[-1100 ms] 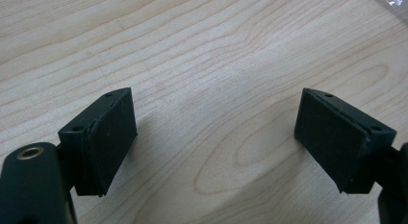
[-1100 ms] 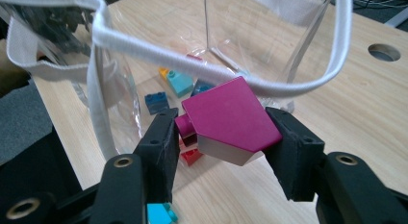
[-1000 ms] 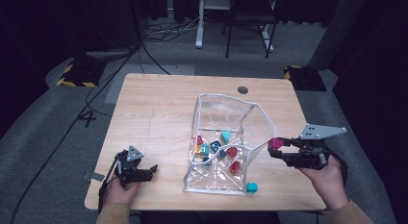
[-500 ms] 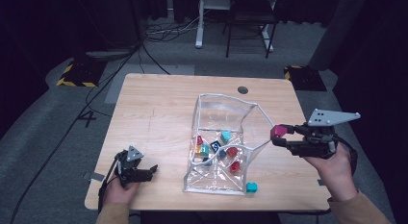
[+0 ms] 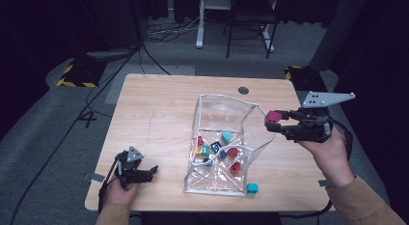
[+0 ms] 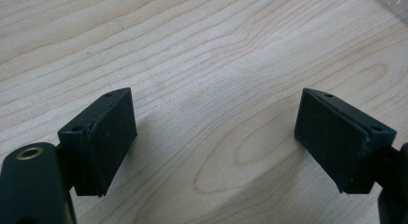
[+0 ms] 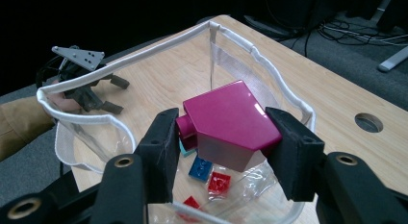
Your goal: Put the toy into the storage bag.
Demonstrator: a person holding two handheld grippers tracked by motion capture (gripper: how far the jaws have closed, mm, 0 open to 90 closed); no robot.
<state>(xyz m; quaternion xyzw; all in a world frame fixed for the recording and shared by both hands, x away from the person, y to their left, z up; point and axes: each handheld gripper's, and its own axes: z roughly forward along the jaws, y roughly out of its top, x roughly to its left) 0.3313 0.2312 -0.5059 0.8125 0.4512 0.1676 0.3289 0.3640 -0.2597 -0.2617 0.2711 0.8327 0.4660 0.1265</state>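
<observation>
the counter (image 5: pixel 159 114) is a light wooden top with a round cable hole (image 5: pixel 243 90) near its far edge. a clear bag (image 5: pixel 219 152) holding small coloured blocks lies at centre-right. a teal block (image 5: pixel 252 188) sits just beside the bag's near corner.

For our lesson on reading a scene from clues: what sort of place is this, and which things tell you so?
Probably a lab or studio set up for recording. A lone wooden table stands on grey carpet, with black-and-yellow hazard tape and loose cables on the floor, and dark surroundings.
</observation>
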